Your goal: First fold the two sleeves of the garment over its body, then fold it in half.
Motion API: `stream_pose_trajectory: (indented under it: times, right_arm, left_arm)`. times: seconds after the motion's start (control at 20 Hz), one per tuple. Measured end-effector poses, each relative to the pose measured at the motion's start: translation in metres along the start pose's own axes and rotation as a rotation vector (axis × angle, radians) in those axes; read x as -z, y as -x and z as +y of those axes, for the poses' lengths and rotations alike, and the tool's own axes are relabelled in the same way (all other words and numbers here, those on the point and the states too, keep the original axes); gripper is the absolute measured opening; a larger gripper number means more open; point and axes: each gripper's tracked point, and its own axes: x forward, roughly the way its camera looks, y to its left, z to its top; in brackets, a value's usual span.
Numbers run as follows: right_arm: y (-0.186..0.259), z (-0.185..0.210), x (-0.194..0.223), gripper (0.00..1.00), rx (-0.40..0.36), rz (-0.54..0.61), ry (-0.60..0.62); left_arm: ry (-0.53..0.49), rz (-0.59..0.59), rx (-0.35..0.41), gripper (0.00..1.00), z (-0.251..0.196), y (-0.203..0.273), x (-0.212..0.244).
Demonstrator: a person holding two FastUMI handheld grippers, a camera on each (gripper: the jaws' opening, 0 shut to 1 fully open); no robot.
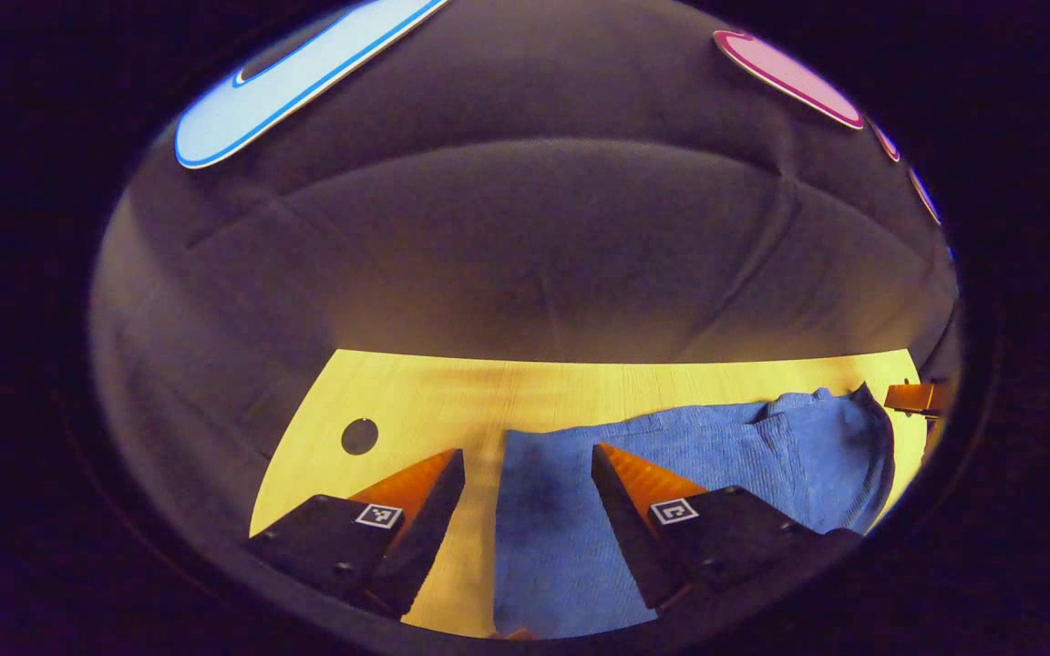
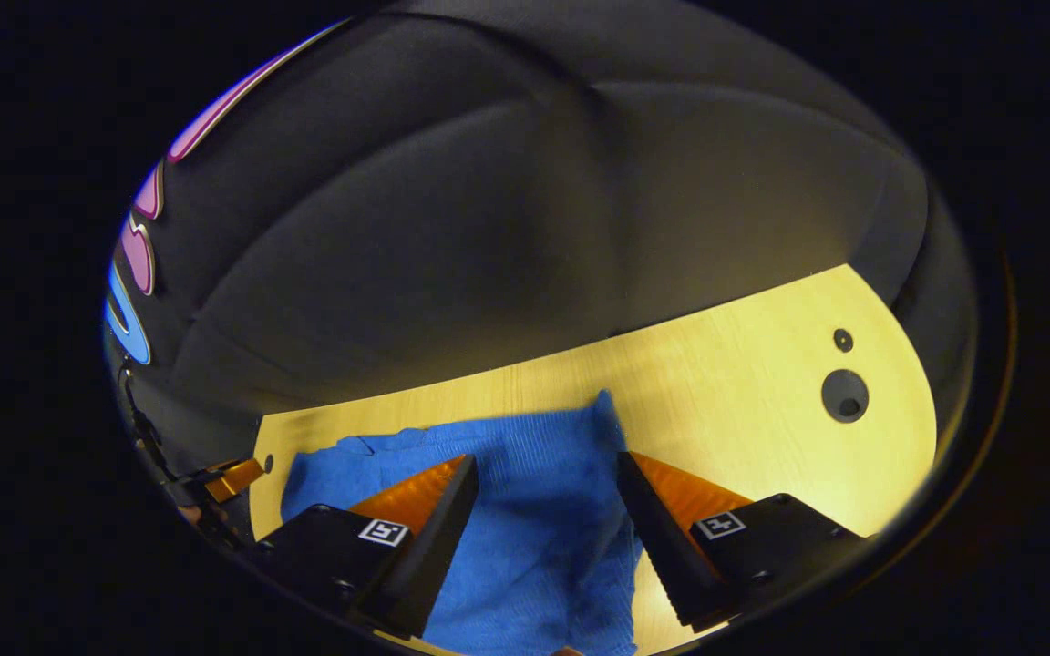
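A blue knitted garment [image 1: 671,456] lies on the pale wooden table [image 1: 416,392]. In the left gripper view its left edge runs between my fingers, and my left gripper [image 1: 527,456] hangs open above that edge with nothing held. In the right gripper view the same blue garment [image 2: 525,510] spreads below, a corner of it pointing away toward the back. My right gripper [image 2: 543,465] is open over the cloth, gripping nothing. The right gripper [image 1: 917,398] also shows at the far right of the left gripper view, and the left gripper [image 2: 233,478] at the far left of the right gripper view.
The table [image 2: 744,383] ends at the black cloth wall behind it. A round dark hole [image 1: 359,435] sits in the tabletop left of the garment. In the right gripper view a large hole [image 2: 844,395] and a smaller hole [image 2: 842,340] lie to the right.
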Motion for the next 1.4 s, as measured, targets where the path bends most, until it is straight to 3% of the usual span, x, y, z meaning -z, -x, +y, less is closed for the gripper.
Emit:
stream_pose_trajectory:
  times: [0.2, 0.45, 0.8, 0.95, 1.15, 1.4]
  right_arm:
    - [0.021, 0.003, -0.028, 0.97, 0.015, -0.129, 0.100]
    - [0.079, 0.030, -0.066, 0.97, 0.014, -0.302, 0.243]
    - [0.221, 0.086, -0.083, 0.98, -0.003, -0.513, 0.393]
    - [0.297, 0.113, -0.077, 0.98, -0.006, -0.602, 0.391]
    - [0.409, 0.130, -0.036, 0.96, -0.006, -0.722, 0.400]
    - [0.528, 0.140, 0.030, 0.96, 0.001, -0.785, 0.358]
  left_arm:
    - [-0.012, -0.111, 0.006, 0.84, -0.011, 0.035, -0.032]
    - [0.037, -0.232, 0.034, 0.84, -0.028, 0.092, -0.055]
    - [0.084, -0.421, 0.043, 0.84, -0.011, 0.215, -0.055]
    - [0.065, -0.504, 0.023, 0.85, 0.005, 0.281, -0.042]
    - [0.033, -0.679, 0.034, 0.83, -0.004, 0.363, -0.028]
    - [0.050, -0.760, 0.101, 0.82, 0.002, 0.487, 0.045]
